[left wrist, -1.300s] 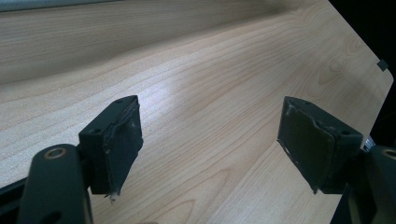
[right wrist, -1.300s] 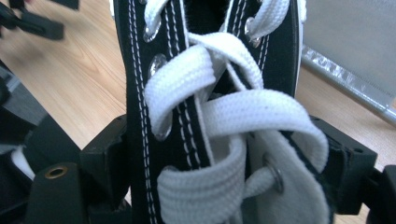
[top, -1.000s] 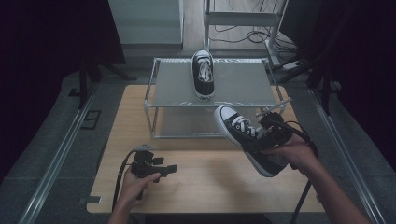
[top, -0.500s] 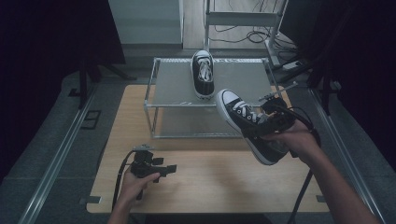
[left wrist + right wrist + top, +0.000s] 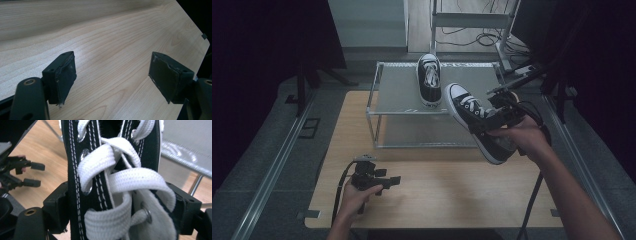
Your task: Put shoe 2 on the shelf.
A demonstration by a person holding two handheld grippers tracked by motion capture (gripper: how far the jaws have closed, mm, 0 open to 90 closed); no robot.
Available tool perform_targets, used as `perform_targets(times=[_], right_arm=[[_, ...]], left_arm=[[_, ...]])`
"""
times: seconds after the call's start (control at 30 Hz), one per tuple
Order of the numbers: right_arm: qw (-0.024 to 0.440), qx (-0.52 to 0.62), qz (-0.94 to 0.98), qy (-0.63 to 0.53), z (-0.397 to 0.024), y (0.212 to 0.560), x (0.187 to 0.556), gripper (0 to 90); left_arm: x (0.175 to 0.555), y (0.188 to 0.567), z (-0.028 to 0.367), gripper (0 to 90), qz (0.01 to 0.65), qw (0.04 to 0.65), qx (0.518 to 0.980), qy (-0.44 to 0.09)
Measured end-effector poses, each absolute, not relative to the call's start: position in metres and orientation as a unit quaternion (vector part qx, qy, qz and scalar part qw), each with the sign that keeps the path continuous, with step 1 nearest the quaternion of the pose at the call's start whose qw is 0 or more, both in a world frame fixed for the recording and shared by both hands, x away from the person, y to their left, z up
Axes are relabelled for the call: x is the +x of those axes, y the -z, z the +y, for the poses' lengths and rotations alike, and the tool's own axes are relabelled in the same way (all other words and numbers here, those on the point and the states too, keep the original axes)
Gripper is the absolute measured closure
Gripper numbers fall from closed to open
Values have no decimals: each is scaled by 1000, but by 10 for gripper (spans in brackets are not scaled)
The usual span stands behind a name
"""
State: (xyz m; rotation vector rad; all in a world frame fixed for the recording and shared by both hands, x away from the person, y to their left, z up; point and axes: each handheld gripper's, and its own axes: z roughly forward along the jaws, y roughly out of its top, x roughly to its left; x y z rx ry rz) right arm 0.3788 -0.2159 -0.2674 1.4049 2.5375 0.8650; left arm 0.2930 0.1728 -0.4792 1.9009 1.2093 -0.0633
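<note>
A black sneaker with white laces (image 5: 429,80) stands on top of the metal shelf rack (image 5: 397,95), toe toward me. A second matching sneaker (image 5: 472,122) hangs in the air at the rack's front right corner, its white toe up near the shelf top. My right gripper (image 5: 493,119) is shut on it across the laced upper (image 5: 110,177), one black pad on each side. My left gripper (image 5: 393,180) rests low on the wooden table (image 5: 452,195), open, with only bare wood (image 5: 112,72) between its pads.
The rack has a lower level under its mesh top and stands at the table's far side. Cables trail from both grippers. A dark floor and rails flank the table, and a white frame (image 5: 472,20) stands behind.
My right gripper has carried the sneaker up and farther toward the shelf top. The left hand and its gripper have stayed put.
</note>
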Motion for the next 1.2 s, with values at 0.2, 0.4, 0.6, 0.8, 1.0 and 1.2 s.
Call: perform_targets(times=[0.2,0.4,0.6,0.8,1.0,1.2], right_arm=[[67,478,835,-265,-208,258,393,193],[71,491,829,-259,-202,255,405,193],[73,516,814,-259,-197,252,418,191],[80,539,799,-256,-194,248,434,190],[83,557,787,-253,-191,248,448,190],[89,572,779,-242,-183,250,462,190]], left_arm=[[293,479,174,221,485,432,760,26],[293,479,175,222,485,433,759,27],[293,479,175,221,486,434,758,27],[293,479,176,222,486,435,757,28],[293,479,175,221,482,436,759,29],[293,478,176,221,483,438,758,29]])
